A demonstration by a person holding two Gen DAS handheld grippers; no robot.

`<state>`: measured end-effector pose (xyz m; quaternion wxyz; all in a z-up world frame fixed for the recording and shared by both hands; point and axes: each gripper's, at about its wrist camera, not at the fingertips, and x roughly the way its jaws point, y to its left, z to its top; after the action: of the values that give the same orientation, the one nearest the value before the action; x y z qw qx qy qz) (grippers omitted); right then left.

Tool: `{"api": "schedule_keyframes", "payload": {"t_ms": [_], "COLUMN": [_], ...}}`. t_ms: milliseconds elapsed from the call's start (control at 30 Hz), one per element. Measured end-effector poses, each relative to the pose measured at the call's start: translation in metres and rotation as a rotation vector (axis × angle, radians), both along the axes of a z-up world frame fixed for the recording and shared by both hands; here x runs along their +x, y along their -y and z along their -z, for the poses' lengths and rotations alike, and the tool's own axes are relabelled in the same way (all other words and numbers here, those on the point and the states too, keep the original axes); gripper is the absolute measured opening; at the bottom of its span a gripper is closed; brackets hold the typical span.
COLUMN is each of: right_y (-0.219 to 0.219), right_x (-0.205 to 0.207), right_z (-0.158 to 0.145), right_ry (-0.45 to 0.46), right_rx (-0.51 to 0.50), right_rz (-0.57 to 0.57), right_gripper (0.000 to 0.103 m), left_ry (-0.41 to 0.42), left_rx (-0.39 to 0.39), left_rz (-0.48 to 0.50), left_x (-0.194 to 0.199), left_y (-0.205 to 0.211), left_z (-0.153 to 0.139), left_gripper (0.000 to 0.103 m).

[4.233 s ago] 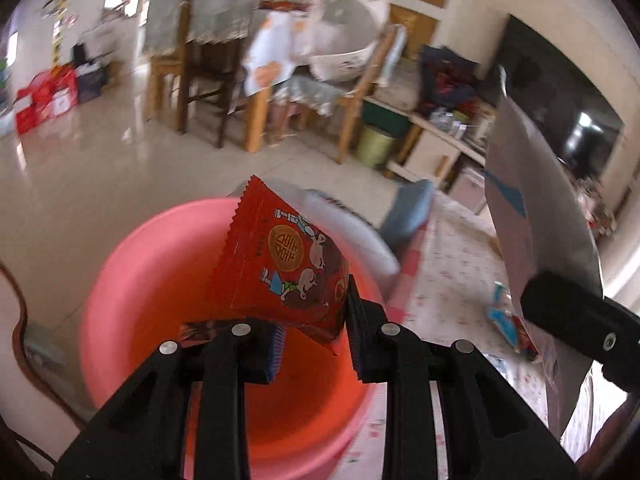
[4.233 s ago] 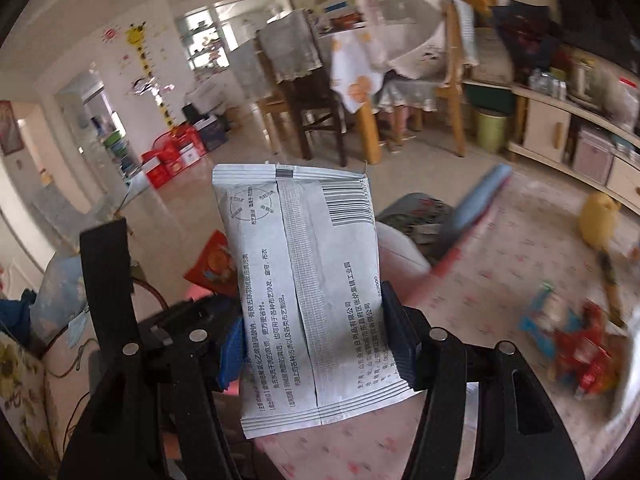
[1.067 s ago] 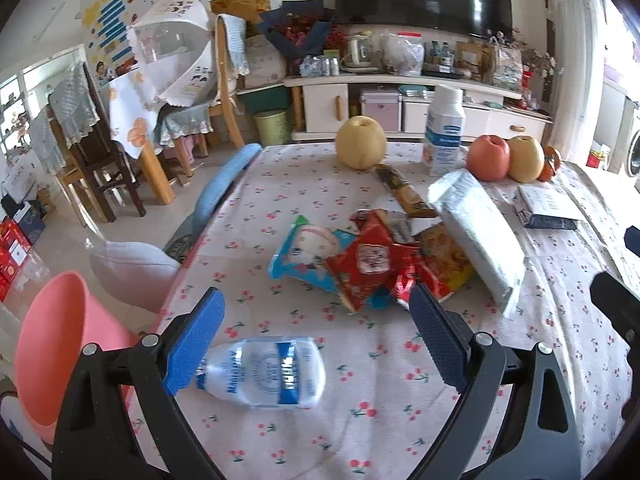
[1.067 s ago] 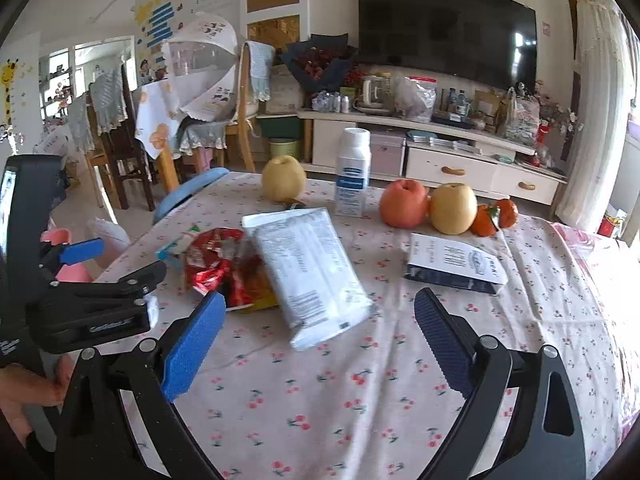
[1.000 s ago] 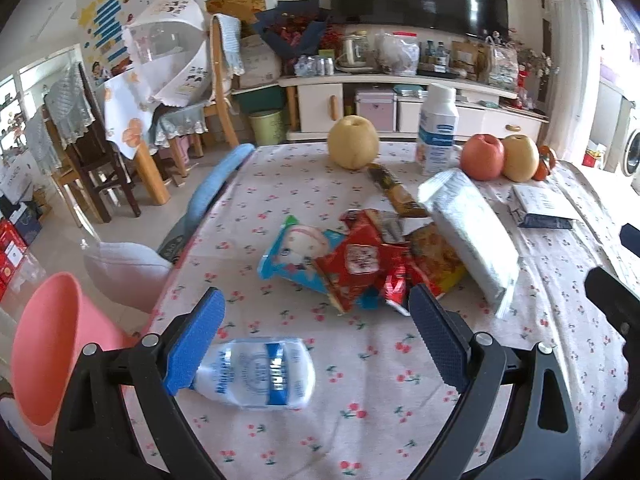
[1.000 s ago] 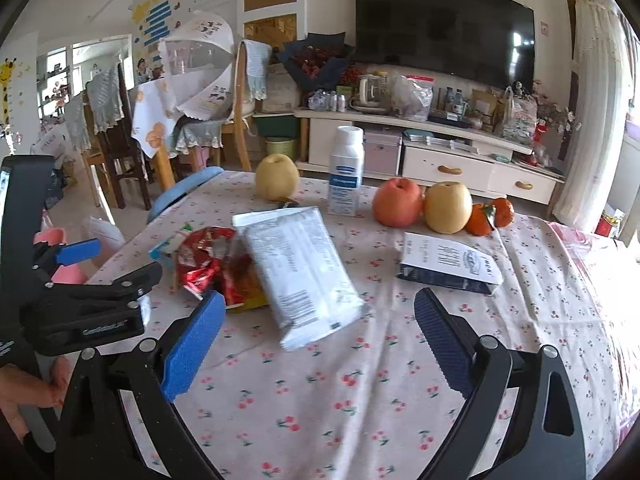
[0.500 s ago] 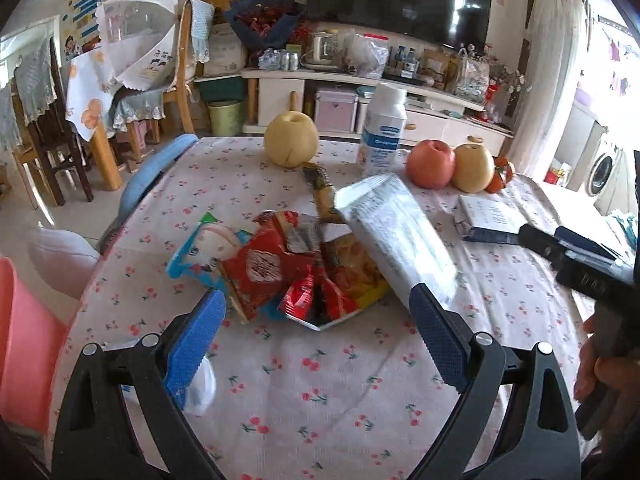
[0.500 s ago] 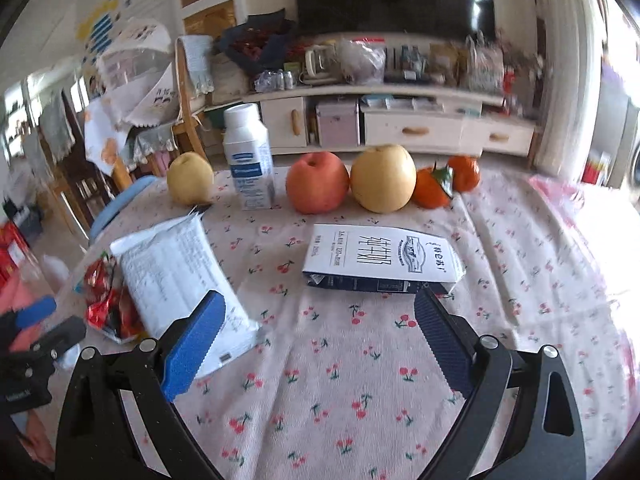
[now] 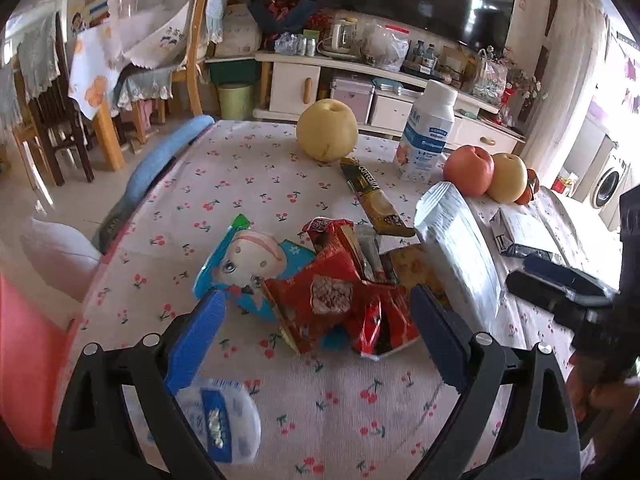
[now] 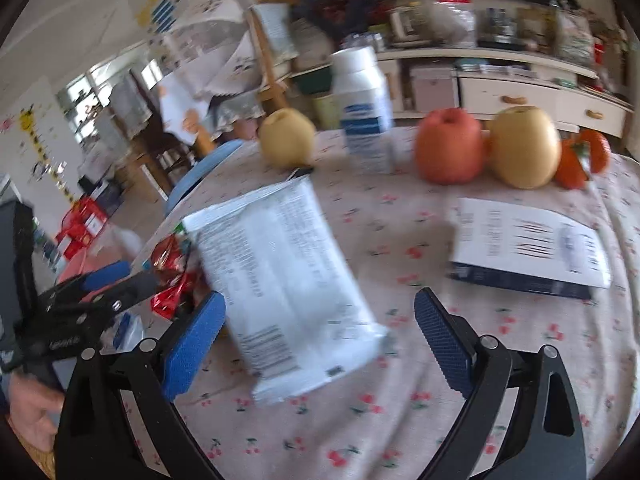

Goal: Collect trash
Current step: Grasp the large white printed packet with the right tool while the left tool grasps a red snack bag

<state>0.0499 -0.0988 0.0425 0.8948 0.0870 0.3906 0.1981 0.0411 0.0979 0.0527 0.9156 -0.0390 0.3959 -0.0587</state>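
Wrappers (image 9: pixel 340 300) overlap; right view blurred.

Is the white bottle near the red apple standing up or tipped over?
Upright: the white bottle stands cap-up on the tablecloth, beside the red apple.

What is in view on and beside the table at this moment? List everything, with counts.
Tablecloth: 1, white with cherries, over the table.
Pears: 2, yellow, far side.
Apple: 1, red, beside the right-hand pear.
Bottle: 1, white and blue, upright between the pears.
Wrappers: a pile, mostly red, centre.
White packet: 1, right of the pile.
Carton: 1, white and navy, flat.
Crushed bottle: 1, clear, near edge.
Basin: 1, pink, beside the table.
Left gripper: open.
Right gripper: open.
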Motion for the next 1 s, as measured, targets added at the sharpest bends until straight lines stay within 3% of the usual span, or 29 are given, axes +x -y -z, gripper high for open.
{"api": "schedule_keyframes", "payload": {"t_ms": [133, 233, 267, 467, 567, 700, 833, 1000], "right_y": [-0.018, -0.024, -0.024, -0.005, 0.013, 0.024, 0.02, 0.006], "right_x": [0.004, 0.007, 0.008, 0.018, 0.02, 0.018, 0.018, 0.018], "right_z": [0.005, 0.009, 0.01, 0.007, 0.005, 0.007, 0.009, 0.012], "right_ry": [-0.009, -0.021, -0.025, -0.022, -0.025, -0.03, -0.032, -0.04], "right_rx": [-0.033, -0.056, -0.068, -0.089, -0.069, -0.058, -0.06, -0.073], "right_rz": [-0.035, -0.038, -0.034, 0.039, 0.097, 0.108, 0.077, 0.052], "right_gripper": [0.094, 0.094, 0.094, 0.094, 0.095, 0.095, 0.095, 0.095], "left_ry": [-0.018, -0.039, -0.042, -0.094, -0.124, -0.077, -0.053, -0.091], "left_rx": [0.006, -0.005, -0.011, -0.049, -0.107, -0.096, -0.09, -0.129], "left_rz": [0.005, 0.024, 0.045, 0.255, 0.339, 0.352, 0.295, 0.206], "left_x": [0.013, 0.021, 0.022, 0.012, 0.005, -0.006, -0.014, -0.003], "left_y": [0.003, 0.009, 0.013, 0.056, 0.068, 0.064, 0.05, 0.039], "left_z": [0.008, 0.015, 0.017, 0.026, 0.027, 0.014, 0.007, 0.012], "left_gripper": [0.085, 0.074, 0.068, 0.061, 0.061, 0.064, 0.075, 0.078]}}
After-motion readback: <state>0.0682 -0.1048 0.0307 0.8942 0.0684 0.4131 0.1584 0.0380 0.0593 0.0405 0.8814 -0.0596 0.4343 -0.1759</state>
